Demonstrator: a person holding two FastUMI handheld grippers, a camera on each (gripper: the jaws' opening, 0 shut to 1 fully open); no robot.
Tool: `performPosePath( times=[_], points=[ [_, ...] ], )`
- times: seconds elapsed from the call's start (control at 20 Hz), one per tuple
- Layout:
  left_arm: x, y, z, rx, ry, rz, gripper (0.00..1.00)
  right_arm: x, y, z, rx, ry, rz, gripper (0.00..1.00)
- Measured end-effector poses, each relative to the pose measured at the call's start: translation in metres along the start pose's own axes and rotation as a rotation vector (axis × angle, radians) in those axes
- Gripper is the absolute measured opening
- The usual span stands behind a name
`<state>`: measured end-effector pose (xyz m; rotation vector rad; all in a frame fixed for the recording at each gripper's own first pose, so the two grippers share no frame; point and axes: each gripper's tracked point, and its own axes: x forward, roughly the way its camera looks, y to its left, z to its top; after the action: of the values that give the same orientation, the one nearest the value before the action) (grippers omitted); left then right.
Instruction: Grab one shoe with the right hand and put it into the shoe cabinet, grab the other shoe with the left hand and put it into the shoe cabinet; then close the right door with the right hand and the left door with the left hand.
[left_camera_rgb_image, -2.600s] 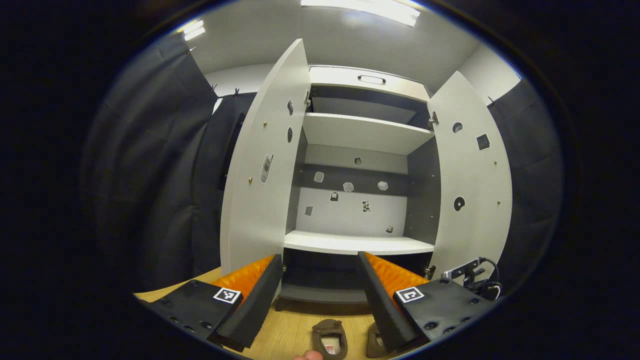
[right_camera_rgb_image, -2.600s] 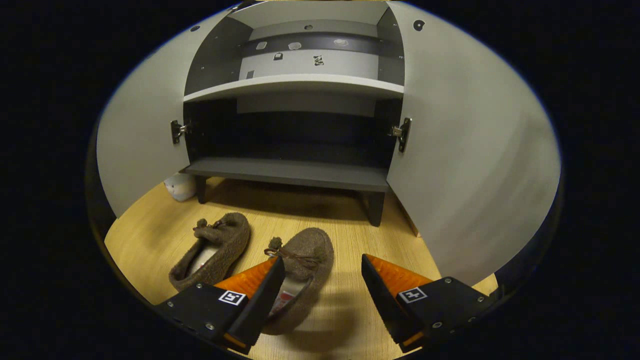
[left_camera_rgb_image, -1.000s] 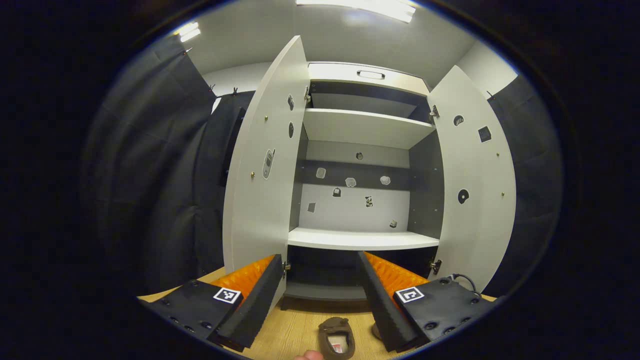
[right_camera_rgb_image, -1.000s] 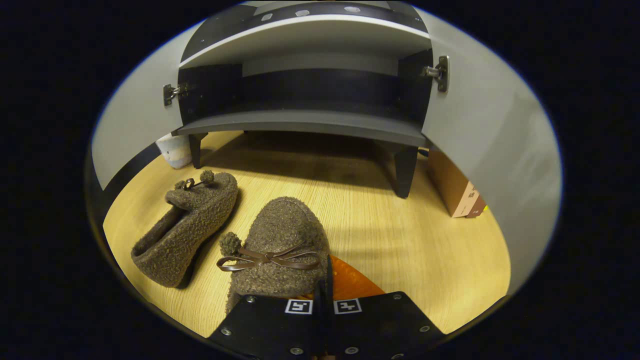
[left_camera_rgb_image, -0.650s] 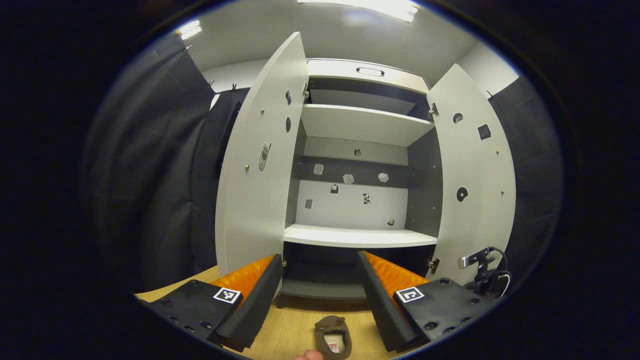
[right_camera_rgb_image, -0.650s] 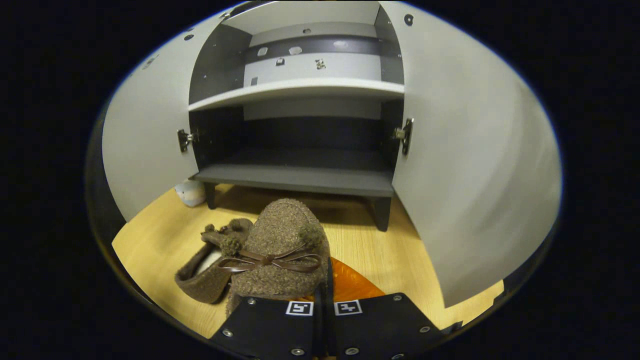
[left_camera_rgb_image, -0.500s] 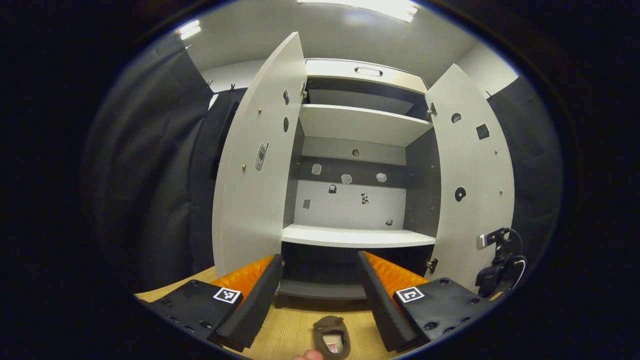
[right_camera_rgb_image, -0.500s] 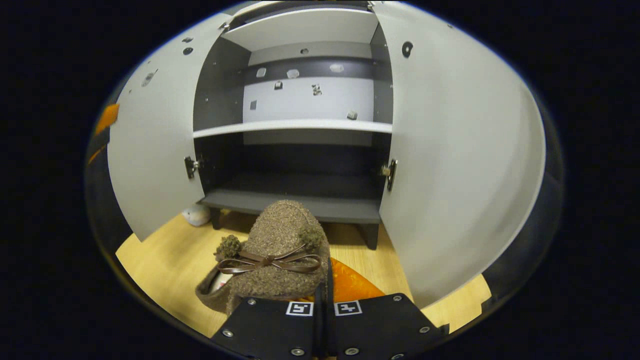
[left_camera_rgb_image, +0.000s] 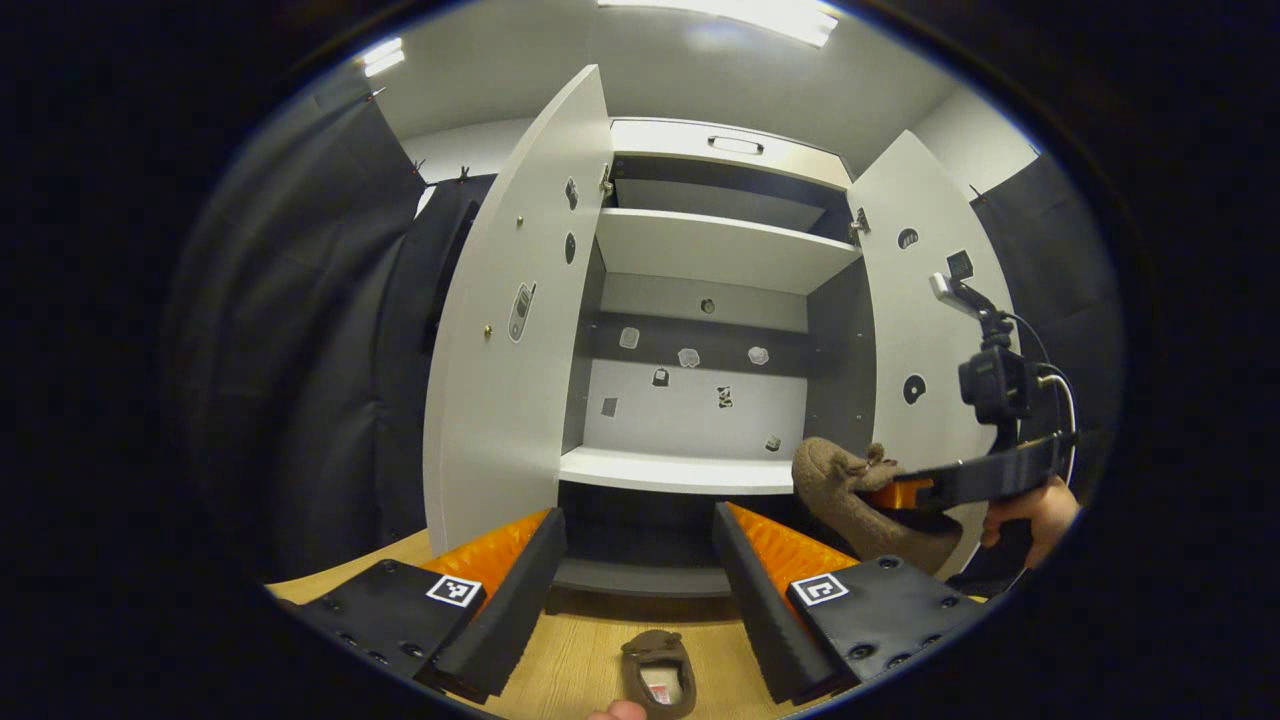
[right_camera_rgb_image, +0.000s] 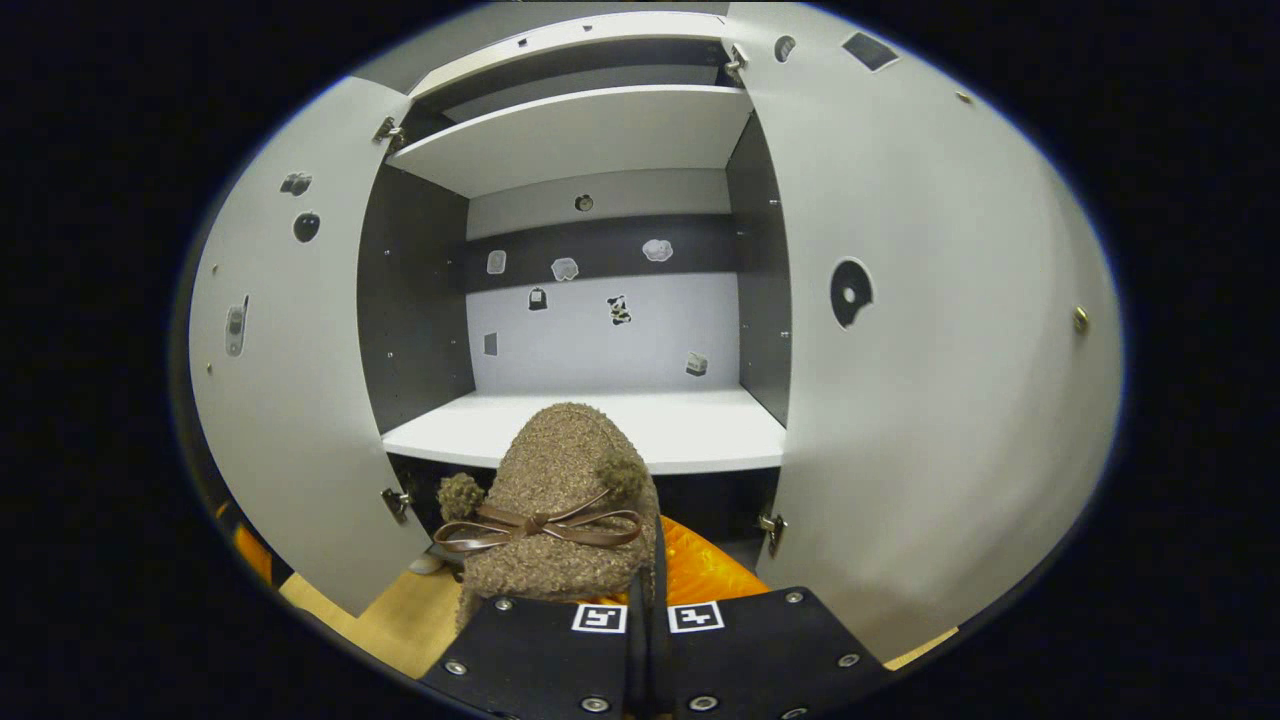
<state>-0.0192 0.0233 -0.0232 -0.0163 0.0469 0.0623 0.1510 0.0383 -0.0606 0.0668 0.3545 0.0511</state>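
The shoe cabinet (left_camera_rgb_image: 700, 250) stands with both doors swung wide, and everything else can be placed from it. In the right gripper view, the right gripper (right_camera_rgb_image: 648, 590) has its fingers pressed together on the rim of a brown fuzzy shoe (right_camera_rgb_image: 555, 500) — a slipper with a thin bow and pompoms — held in the air in front of the cabinet's middle shelf (right_camera_rgb_image: 600, 430), toe pointing into the opening. The shoe has not reached the shelf; it hangs just before the shelf's front edge, between the left door (right_camera_rgb_image: 290, 400) and the right door (right_camera_rgb_image: 930, 380). In the left gripper view that same gripper sits by the right door with a hand (left_camera_rgb_image: 1035, 505) around its handle.

The left gripper (left_camera_rgb_image: 640, 560) hovers low before the cabinet's bottom compartment, its fingers spread wide apart with nothing between them. Below it, on the wooden floor (left_camera_rgb_image: 590, 660) in front of the cabinet, lies the other shoe (left_camera_rgb_image: 658, 678), opening upward; a pale label shows inside it, too small to read.

Small stickers dot the cabinet's back panel (right_camera_rgb_image: 600, 330) and both doors; no writing on them can be made out. Square black-and-white markers sit on top of each gripper. Something pale — perhaps a small container — shows on the floor by the cabinet's left foot, but it is mostly hidden.
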Motion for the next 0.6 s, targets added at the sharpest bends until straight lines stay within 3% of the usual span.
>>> performPosePath(
  times=[0.25, 0.6],
  points=[
    [-0.003, 0.003, -0.002, -0.004, 0.002, 0.001, 0.94, 0.088, -0.011, 0.053, -0.045, 0.013, -0.083, 0.0],
    [-0.002, 0.003, -0.003, 0.011, 0.003, 0.002, 0.96, 0.18, -0.024, 0.049, -0.062, 0.193, -0.15, 0.01]
  ],
)
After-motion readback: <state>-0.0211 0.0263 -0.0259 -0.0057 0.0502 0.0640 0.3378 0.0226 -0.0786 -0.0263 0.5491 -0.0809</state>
